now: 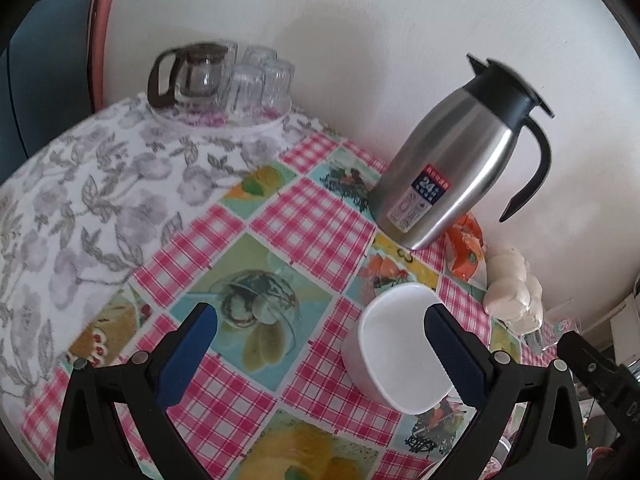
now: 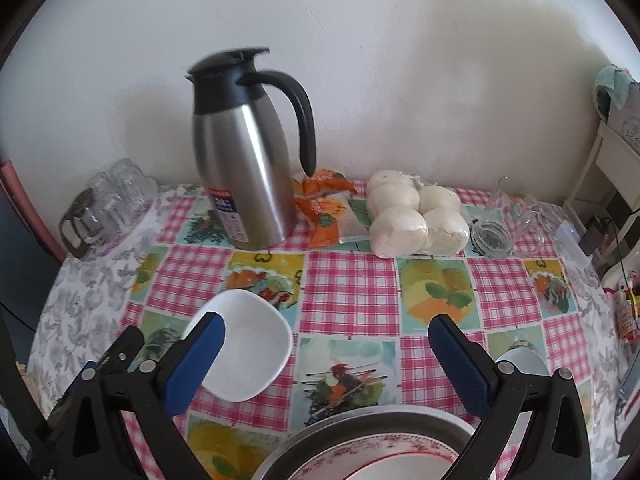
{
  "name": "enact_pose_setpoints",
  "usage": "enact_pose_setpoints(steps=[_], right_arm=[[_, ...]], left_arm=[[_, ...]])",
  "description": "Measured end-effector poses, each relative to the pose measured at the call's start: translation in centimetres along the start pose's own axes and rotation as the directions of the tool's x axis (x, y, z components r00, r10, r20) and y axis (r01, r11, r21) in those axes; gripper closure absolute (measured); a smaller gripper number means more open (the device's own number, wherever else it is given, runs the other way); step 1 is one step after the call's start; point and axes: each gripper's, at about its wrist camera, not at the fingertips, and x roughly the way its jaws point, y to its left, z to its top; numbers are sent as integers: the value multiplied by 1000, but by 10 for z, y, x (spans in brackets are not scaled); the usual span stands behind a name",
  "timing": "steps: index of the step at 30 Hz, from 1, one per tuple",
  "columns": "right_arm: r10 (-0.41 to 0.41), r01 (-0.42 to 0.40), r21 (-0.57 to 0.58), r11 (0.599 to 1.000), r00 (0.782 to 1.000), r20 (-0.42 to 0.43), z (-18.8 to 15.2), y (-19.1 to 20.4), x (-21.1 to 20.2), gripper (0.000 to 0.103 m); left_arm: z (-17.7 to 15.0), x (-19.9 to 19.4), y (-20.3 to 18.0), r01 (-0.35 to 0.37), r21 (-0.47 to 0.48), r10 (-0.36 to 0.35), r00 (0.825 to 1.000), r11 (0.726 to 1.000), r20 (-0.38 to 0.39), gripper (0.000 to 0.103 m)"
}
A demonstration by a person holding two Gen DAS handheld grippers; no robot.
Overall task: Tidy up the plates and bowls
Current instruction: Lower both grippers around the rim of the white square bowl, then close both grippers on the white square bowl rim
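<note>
Blue-padded fingers of the left gripper (image 1: 320, 344) are held wide apart and empty beside the white squarish ceramic bowl (image 1: 396, 352) on the checked tablecloth (image 1: 312, 216), the right gripper (image 2: 324, 344) likewise spread above the stacked floral-rimmed plates (image 2: 360, 456), so a reach is judged under way and closure on the bowl's rim is called for next

Below the right jaws, the patterned plate (image 2: 372, 460) in its grey tray (image 2: 320, 436) ran off the bottom edge. A blue finger (image 2: 196, 364) covered the white bowl's (image 2: 252, 348) left rim. Far left, the glasses (image 2: 116, 192) were blurred.
</note>
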Motion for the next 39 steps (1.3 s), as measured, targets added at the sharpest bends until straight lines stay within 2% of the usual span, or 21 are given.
enact_pose_setpoints(steps=[3,5,6,8,10,13,16,18,28,36,38,39], right_arm=[[1,-1,10,1000,999,-40,-1,0,17,1],[1,0,10,1000,998,-71,-4,3,28,7],[1,0,8,1000,997,-83,-5,4,33,13],[-4,5,5,1000,994,-106,-8,7,41,20],[-14,13,-5,1000,992,-122,-10,11,48,27],[-32,30,-15,999,988,-153,-14,16,61,39],[-36,34,-16,999,984,-177,-18,19,73,46],[-43,39,-21,999,980,-192,-21,21,81,51],[-52,38,-62,997,970,-236,-30,39,106,76],[-28,17,-45,999,964,-266,-34,41,115,82],[-14,4,-38,999,962,-272,-35,42,115,84],[-8,-2,-37,999,962,-273,-36,43,115,86]], left_arm=[[-1,10,-3,25,-8,-26,999,1000,-34,0],[-2,16,-6,29,-10,-30,998,1000,-51,1],[-3,20,-6,30,-10,-31,998,999,-62,2],[-5,28,-6,33,-16,-34,996,999,-88,18],[-7,37,-4,33,-29,-36,993,999,-116,26],[-11,48,-1,40,-45,-46,988,998,-150,33],[-14,58,1,48,-57,-58,981,997,-183,44],[-17,64,0,54,-60,-65,978,997,-200,48],[-22,77,-6,116,-71,-130,962,991,-239,71],[-24,82,-2,130,-109,-153,958,986,-244,73],[-25,82,1,163,-141,-194,949,977,-250,83],[-25,82,2,167,-149,-201,946,975,-253,84]])
